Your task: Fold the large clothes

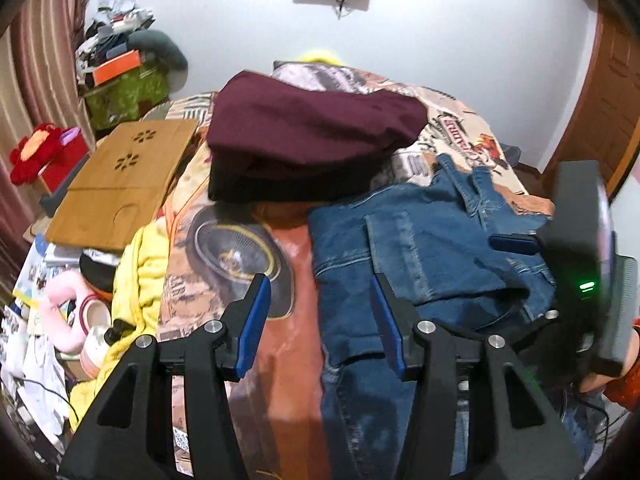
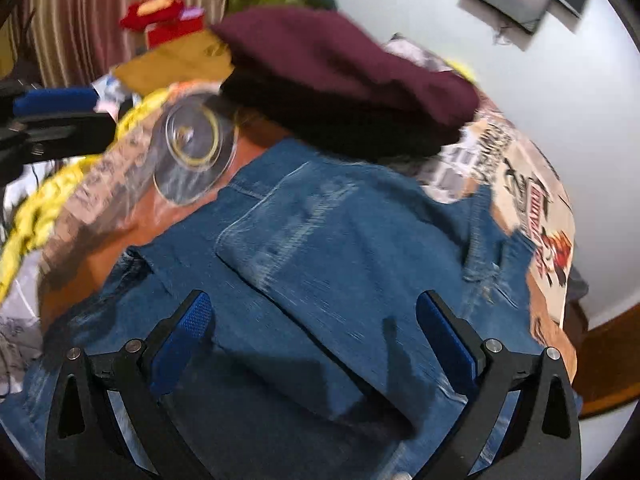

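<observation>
- The blue jeans lie partly folded on the bed, on its printed bedspread, just in front of the folded maroon garment, which sits on a darker folded piece.
- Using the jeans as the landmark: the left gripper hovers over their left edge with its fingers apart and nothing between them; one finger is over the bedspread, the other over denim.
- The right gripper hangs over the middle of the jeans, fingers spread wide and empty; this view is motion-blurred.
- Handling, as a judgement: denim is heavy for cloth and fairly stiff, so it should hold a crease and slip little, but doubled layers and thick seams make a bulky bite. It is not fragile.
- Where to hold: likely the outer corners of the folded panel or the waistband edge, one gripper on each, pinching all layers together so the lower one does not drag behind.
- Risk: catching only the top layer, or the bedspread along with it.
</observation>
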### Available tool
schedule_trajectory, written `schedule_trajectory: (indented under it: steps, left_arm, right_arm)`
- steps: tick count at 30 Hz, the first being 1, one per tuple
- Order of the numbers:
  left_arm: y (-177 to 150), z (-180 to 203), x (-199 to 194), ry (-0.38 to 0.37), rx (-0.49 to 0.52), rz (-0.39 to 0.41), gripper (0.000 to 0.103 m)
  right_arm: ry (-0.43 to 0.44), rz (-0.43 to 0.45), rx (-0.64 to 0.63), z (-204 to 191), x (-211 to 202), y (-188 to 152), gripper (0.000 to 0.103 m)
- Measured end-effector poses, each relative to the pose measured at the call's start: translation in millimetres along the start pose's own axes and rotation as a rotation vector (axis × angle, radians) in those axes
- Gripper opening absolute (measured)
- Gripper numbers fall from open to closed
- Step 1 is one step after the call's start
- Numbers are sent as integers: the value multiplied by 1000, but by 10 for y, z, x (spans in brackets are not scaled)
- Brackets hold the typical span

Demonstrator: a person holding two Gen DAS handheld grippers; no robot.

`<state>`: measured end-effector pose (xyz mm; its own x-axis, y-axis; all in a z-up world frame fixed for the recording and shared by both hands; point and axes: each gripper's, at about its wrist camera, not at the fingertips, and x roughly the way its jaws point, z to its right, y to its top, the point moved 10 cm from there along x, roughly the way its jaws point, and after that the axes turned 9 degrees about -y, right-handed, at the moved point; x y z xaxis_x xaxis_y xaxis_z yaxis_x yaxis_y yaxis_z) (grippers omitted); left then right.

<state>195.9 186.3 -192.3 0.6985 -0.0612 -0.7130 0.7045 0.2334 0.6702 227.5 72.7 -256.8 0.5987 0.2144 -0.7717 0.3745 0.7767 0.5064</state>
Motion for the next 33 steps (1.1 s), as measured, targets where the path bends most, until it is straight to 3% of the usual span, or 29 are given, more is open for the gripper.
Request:
schedule_trajectory:
  steps: [5, 7, 10, 15, 18, 27, 29, 33]
  left_arm:
    - [-167, -102, 124, 2, -24, -37, 50]
    - [-213, -126, 166, -5, -34, -50, 50]
    - [-236, -137, 204, -8, -38, -59, 50]
    - [-246, -115, 268, -20, -34, -68, 50]
    - [-298, -113, 386, -24, -47, -101, 50]
    - [-557, -19, 730, -20, -19, -206, 51]
    - [-615, -12, 812, -10, -5, -226, 55]
    - [-716, -111, 930, 116, 62, -255, 56]
  right_arm:
    - [15, -74, -36, -149, 319, -65, 77]
    - [45, -60, 3, -101, 309, -44, 62]
    - [110, -48, 51, -48, 273, -17, 52]
    - [169, -28, 54, -95, 128, 17, 22]
    - [168, -11, 52, -88, 49, 21, 18]
    - [218, 52, 200, 138, -201, 71, 16]
    - [234, 45, 211, 156, -195, 59, 16]
    - [205, 68, 234, 285, -245, 6, 14]
